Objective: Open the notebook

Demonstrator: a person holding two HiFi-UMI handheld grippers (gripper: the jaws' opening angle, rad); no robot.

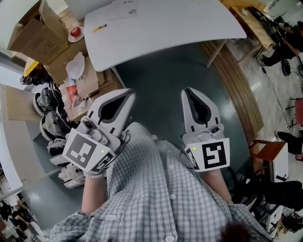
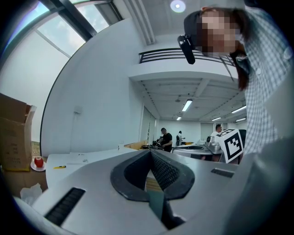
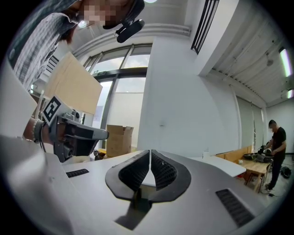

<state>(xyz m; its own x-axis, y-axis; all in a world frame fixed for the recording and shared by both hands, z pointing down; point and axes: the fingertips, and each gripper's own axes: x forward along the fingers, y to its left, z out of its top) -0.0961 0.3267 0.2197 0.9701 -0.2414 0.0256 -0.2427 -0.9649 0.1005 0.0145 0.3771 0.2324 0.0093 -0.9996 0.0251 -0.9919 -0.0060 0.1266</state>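
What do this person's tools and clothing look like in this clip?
The left tool and right tool are pale grey shells with black ribbed pads. Each carries a cube of black-and-white square markers. The person wears a checked shirt.

A curved white table (image 1: 180, 28) filled the top of the head view, propped on a slanted leg (image 1: 215, 53) above a dark grey floor (image 1: 156, 85). Near the tabletop's left end lay a small yellow object (image 1: 99, 28), too small to identify, with printed paper sheets (image 1: 125, 8) at the upper edge. Open cardboard boxes (image 1: 35, 35) stood piled at upper left beside the table, while a band of wood flooring (image 1: 239, 85) ran down the right.
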